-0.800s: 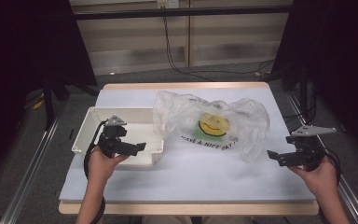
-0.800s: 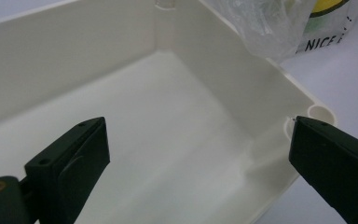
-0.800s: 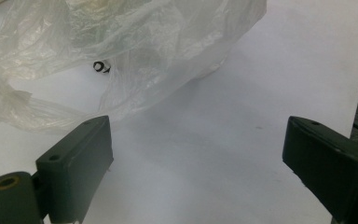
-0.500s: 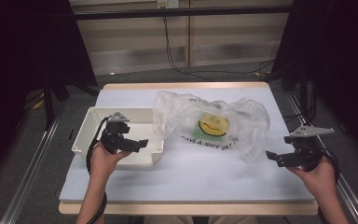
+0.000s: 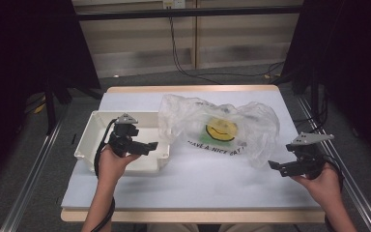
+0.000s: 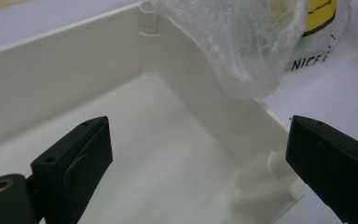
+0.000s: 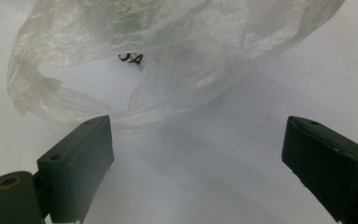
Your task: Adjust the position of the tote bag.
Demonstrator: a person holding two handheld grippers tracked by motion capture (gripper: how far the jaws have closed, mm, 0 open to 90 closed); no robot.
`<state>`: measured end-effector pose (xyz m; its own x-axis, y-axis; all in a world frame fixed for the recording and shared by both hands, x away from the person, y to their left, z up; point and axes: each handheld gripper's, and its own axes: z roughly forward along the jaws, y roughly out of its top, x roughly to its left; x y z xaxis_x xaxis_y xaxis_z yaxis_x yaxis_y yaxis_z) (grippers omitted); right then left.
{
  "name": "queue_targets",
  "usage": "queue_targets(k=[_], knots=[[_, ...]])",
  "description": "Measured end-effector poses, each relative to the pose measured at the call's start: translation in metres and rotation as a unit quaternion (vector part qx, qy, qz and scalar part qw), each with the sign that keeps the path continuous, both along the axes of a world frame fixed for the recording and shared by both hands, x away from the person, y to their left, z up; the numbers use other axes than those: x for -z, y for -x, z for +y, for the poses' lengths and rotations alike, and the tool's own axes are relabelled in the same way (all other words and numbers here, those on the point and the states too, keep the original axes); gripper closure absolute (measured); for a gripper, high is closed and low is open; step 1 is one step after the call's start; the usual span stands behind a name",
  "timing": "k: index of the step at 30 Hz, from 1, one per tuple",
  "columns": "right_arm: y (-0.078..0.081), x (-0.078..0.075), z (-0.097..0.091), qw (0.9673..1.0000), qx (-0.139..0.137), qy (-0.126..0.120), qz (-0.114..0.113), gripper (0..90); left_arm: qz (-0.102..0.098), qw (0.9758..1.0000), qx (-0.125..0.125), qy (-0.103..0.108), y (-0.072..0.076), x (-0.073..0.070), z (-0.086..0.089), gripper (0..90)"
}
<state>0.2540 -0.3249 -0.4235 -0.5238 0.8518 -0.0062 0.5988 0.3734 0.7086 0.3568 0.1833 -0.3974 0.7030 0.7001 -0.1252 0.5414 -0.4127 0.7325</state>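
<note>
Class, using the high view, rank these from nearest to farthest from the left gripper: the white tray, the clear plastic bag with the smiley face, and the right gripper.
1. White tray: directly beneath the left gripper, on the table's left side.
2. Plastic bag: mid-table, just past the tray's right wall.
3. Right gripper: far across, at the table's right edge.

Light falls from above onto the white worktop (image 5: 198,179), which is evenly bright, while the room to the left, right and far side sinks into near black. Shadows under the hands are soft and faint. The high view is slightly soft and grainy. In both gripper views the near black fingers (image 6: 74,158) are blurred, and the plastic bag (image 7: 168,56) carries pale glare.
</note>
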Motion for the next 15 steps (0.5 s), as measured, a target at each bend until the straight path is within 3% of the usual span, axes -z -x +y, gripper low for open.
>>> queue_targets(k=[2, 5, 8, 10, 11, 12, 13, 15], knots=[[0.001, 0.0, 0.001, 1.0, -0.001, 0.001, 0.0, 8.9, -0.005, 0.9999, 0.004, -0.015, 0.001, -0.002, -0.002, 6.9], [0.004, 0.001, 0.003, 1.0, -0.008, 0.001, 0.0, 9.0, -0.009, 0.9999, 0.005, -0.003, 0.001, -0.005, -0.005, 6.6], [0.01, 0.001, 0.003, 1.0, -0.001, -0.001, 0.001, 9.6, -0.013, 0.9998, 0.014, -0.009, -0.002, -0.009, -0.009, 6.4], [0.013, 0.003, 0.004, 0.9999, 0.002, -0.006, -0.009, 12.0, -0.016, 0.9997, 0.014, -0.012, -0.004, -0.01, -0.012, 7.1], [0.014, 0.004, 0.004, 0.9999, -0.003, -0.007, -0.01, 12.8, -0.017, 0.9997, 0.016, -0.002, -0.005, -0.01, -0.014, 7.9], [0.015, 0.005, 0.005, 0.9999, -0.002, 0.0, -0.012, 13.4, -0.015, 0.9997, 0.021, -0.006, -0.006, -0.011, -0.014, 9.9], [0.015, 0.005, 0.006, 0.9999, -0.004, 0.001, -0.011, 13.4, -0.015, 0.9997, 0.016, 0.009, -0.007, -0.011, -0.016, 10.4], [0.016, 0.006, 0.01, 0.9999, -0.01, 0.0, -0.007, 13.4, -0.013, 0.9997, 0.019, -0.004, -0.009, -0.011, -0.018, 10.6]])
